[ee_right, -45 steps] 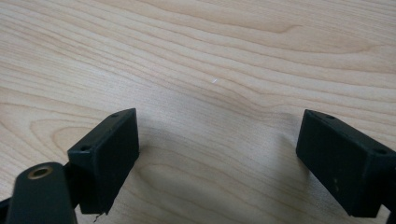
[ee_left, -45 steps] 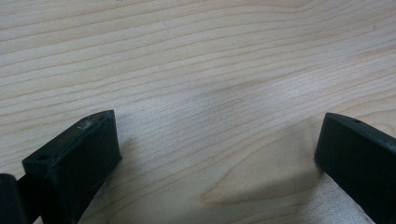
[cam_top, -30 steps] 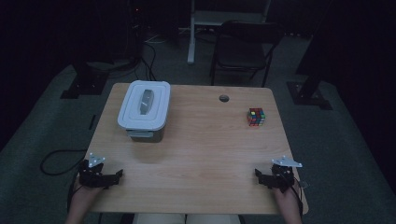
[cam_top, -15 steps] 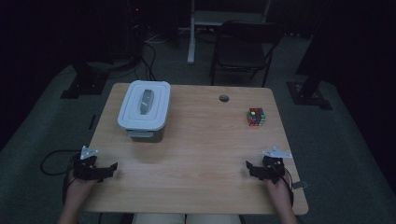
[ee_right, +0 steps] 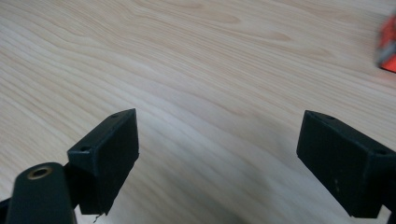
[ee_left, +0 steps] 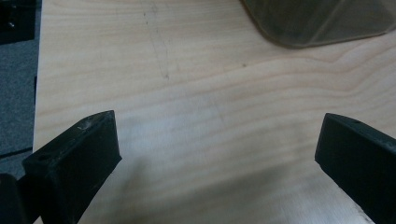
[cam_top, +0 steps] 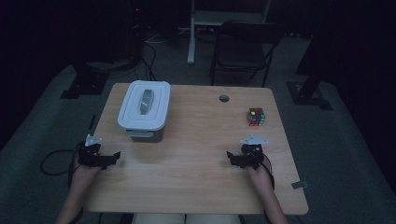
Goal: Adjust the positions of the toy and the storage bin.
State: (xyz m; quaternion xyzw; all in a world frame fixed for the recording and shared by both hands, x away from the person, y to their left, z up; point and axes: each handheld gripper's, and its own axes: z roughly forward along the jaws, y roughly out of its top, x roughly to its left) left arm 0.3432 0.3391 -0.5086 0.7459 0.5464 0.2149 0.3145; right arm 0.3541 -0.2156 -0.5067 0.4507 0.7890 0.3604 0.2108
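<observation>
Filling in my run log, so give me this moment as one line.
left gripper: open, empty, near box | right gripper: open, empty | puzzle cube: untouched | box lid on

Wooden table, dark chair, grey carpet

puzzle cube blurred, edge-cropped

A lidded grey-white container is seen upright at the far left of the table; a multicoloured puzzle cube is set well apart, far right.
</observation>
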